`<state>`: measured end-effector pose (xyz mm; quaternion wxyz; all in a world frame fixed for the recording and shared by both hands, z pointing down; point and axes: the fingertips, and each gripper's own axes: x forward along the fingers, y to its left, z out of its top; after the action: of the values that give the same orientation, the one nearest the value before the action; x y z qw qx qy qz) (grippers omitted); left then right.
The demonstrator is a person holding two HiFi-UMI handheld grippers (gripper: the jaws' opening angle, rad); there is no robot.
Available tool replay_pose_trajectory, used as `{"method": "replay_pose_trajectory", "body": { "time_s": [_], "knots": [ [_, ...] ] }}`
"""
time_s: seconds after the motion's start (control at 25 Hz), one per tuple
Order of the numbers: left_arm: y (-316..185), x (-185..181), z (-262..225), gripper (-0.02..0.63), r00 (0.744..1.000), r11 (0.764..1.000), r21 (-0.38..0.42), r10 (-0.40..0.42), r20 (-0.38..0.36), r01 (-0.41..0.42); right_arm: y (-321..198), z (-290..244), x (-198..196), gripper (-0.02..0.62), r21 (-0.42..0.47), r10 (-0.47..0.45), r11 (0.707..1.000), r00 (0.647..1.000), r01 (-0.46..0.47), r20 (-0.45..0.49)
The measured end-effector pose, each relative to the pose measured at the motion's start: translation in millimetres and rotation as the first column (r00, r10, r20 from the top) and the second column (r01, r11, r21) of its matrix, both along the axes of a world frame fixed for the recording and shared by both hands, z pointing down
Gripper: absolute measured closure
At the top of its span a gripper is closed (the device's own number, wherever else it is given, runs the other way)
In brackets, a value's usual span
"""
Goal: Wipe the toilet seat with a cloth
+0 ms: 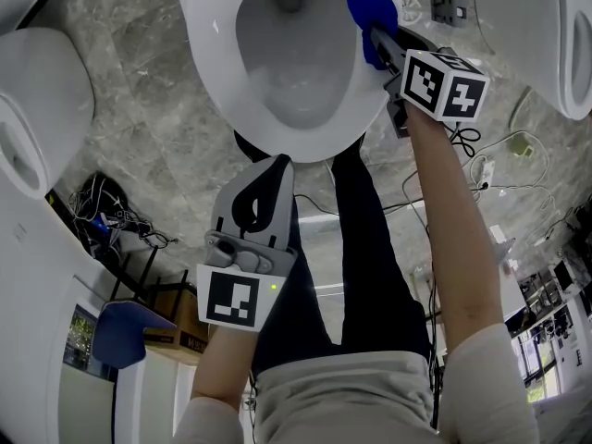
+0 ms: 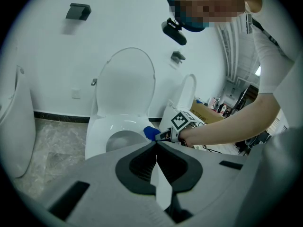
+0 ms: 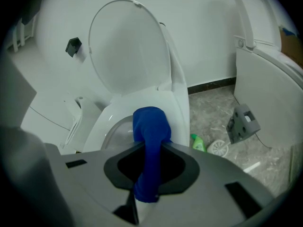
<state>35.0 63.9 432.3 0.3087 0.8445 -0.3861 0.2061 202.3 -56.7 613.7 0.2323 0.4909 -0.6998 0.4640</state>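
The white toilet has its lid (image 3: 128, 51) up, and its seat rim (image 1: 208, 54) rings the bowl at the top of the head view. A blue cloth (image 1: 370, 7) lies pressed on the rim's right side. My right gripper (image 1: 377, 37) is shut on it, and in the right gripper view the cloth (image 3: 150, 126) runs up from between the jaws onto the seat (image 3: 177, 110). My left gripper (image 1: 281, 165) hangs shut and empty just in front of the bowl's near edge. In the left gripper view its closed tips (image 2: 156, 144) point at the toilet (image 2: 102, 126) and the cloth (image 2: 151, 133).
Two more white toilets stand at the left (image 1: 37, 100) and right (image 1: 550, 26). A green bottle (image 3: 198, 143), a white brush holder (image 3: 218, 148) and a grey block (image 3: 243, 122) sit on the marble floor right of the bowl. Cables (image 1: 495, 160) trail there.
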Motion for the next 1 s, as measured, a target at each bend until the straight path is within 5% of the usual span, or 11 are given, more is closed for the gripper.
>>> {"method": "replay_pose_trajectory", "body": {
  "time_s": [1.0],
  "knots": [
    [-12.3,-8.9,-0.2,0.598,1.0,1.0,-0.007,-0.022,0.0,0.022,-22.4,-3.3,-9.5,0.531,0.01,-0.063,0.998,0.998,0.063,-0.02]
  ]
}}
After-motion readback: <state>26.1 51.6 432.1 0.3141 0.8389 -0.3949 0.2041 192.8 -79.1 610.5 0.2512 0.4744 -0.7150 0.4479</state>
